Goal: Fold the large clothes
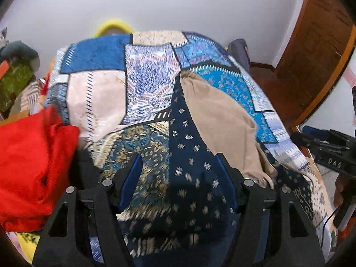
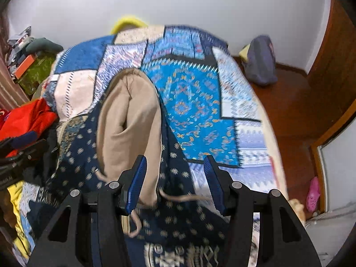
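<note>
A beige garment (image 1: 220, 122) with drawstrings lies lengthwise on a bed covered by a blue patchwork sheet (image 1: 146, 77). In the right wrist view the garment (image 2: 131, 120) stretches from mid-bed down to my right gripper (image 2: 175, 162), which is open just above its near end, with a drawstring (image 2: 184, 198) lying between the fingers. My left gripper (image 1: 178, 160) is open and empty over the dark blue part of the sheet, left of the garment. The right gripper's body (image 1: 329, 149) shows at the right edge of the left wrist view.
A red garment (image 1: 33, 160) is heaped at the bed's left edge, also in the right wrist view (image 2: 26, 120). A grey backpack (image 2: 260, 62) sits on the wooden floor at the right. A yellow object (image 2: 129, 22) sits behind the bed. Clutter (image 2: 29, 55) lies at left.
</note>
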A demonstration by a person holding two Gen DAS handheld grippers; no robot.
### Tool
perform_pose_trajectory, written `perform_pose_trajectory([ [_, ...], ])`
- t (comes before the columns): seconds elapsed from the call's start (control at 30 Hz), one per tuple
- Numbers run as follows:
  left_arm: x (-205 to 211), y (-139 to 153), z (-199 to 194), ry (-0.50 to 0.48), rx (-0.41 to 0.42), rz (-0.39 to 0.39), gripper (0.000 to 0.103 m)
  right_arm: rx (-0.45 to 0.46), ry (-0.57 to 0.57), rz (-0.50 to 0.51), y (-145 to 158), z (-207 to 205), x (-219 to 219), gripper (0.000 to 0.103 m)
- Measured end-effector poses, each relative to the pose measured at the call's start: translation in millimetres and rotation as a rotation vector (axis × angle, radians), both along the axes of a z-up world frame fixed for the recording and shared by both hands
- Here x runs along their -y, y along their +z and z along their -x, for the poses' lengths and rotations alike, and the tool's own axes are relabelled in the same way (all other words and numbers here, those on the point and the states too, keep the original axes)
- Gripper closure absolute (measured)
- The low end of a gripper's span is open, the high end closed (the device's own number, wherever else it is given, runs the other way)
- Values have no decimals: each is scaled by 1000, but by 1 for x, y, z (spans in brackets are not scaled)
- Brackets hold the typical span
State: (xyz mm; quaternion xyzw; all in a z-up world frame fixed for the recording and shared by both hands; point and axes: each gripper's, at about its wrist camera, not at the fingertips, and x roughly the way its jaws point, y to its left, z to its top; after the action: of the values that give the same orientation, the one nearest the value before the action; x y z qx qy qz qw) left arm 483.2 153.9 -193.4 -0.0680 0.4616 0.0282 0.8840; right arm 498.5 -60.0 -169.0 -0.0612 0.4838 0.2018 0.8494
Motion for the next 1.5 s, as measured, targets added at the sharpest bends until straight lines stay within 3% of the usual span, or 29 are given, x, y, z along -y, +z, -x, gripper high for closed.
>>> perform_pose_trajectory([
  [0.23, -2, -50, -48, 25, -81, 56, 38, -83, -32, 35, -50, -40, -22, 54],
  [0.37, -7, -71, -64, 51, -109, 39, 38, -107, -49, 65, -70, -57, -28, 54],
  [0.5, -10, -83, -68, 59, -107, 82, 38, -117, -63, 6, -80, -64, -23, 54],
  [0.53, -11, -83, -66, 61, -97, 84, 39, -114, -60, -5, -80, -63, -22, 58],
  [0.57, -12, -83, -65, 70, -87, 78, 52, -115, -52, -23, -81, -63, -22, 63],
  [0.6, -13, -82, -65, 83, -83, 64, 59, -129, -36, -57, -81, -61, -20, 77],
  [0.63, -14, -81, -63, 92, -77, 57, 72, -138, -32, -74, -82, -61, -20, 88],
  [0.67, -15, -80, -63, 88, -77, 64, 86, -134, -37, -73, -80, -58, -19, 90],
  [0.77, -14, -76, -60, 81, -90, 65, 99, -110, -17, -51, -73, -49, -22, 94],
  [0.9, -14, -57, -48, 54, -65, 81, 101, -86, 13, -82, -49, -38, -15, 95],
  [1.13, 2, -4, -13, -4, -4, 55, 101, 46, 84, -98, 15, 3, -1, 95],
  [1.33, 20, 32, 42, -72, 33, 40, 101, 84, 124, -100, 38, 48, 14, 95],
  [1.5, 26, 37, 84, -85, 31, 67, 101, 90, 147, -100, 43, 94, 37, 95],
])
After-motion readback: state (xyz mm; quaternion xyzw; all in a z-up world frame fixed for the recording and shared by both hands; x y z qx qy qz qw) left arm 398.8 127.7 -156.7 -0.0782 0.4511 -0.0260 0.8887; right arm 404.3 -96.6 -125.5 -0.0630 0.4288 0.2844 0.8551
